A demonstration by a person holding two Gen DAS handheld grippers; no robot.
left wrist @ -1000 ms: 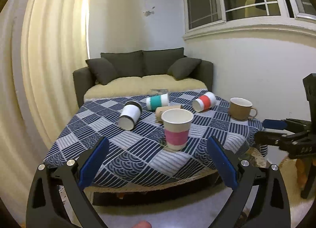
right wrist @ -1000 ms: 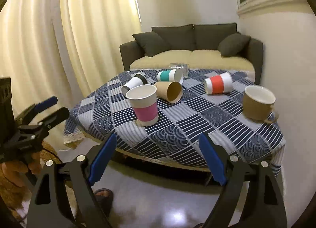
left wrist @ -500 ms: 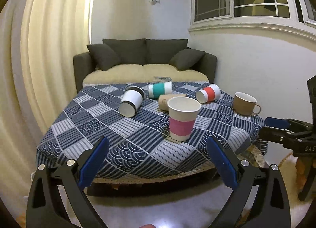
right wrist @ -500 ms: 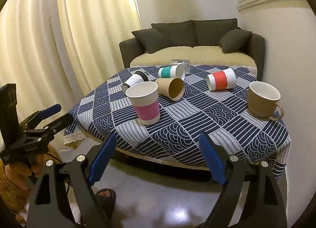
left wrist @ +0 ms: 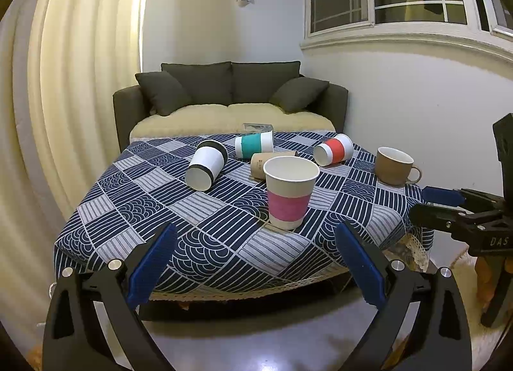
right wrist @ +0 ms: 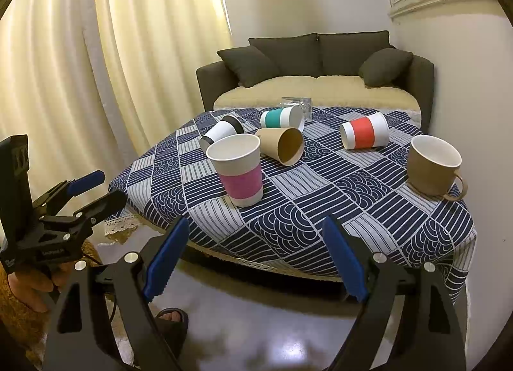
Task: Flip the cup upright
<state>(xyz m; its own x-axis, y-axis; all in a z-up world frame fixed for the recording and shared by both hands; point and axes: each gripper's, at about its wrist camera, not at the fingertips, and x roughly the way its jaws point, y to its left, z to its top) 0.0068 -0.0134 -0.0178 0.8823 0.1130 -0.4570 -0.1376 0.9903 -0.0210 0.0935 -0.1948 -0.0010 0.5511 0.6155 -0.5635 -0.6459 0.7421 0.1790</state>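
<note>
Left wrist: desk [left wrist: 134,210] sitting before a sofa [left wrist: 231,98]; pink cup [left wrist: 290,193] standing upright near its front edge; left gripper [left wrist: 256,262] hanging released, holding nothing | Right wrist: pink cup [right wrist: 239,170] standing upright, red cup [right wrist: 364,130] lying sideways; right gripper [right wrist: 253,257] hanging released off the desk.

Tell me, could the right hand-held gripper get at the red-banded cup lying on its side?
Probably yes: the right hand-held gripper is open, and the red-banded cup has bare cloth in front.
</note>
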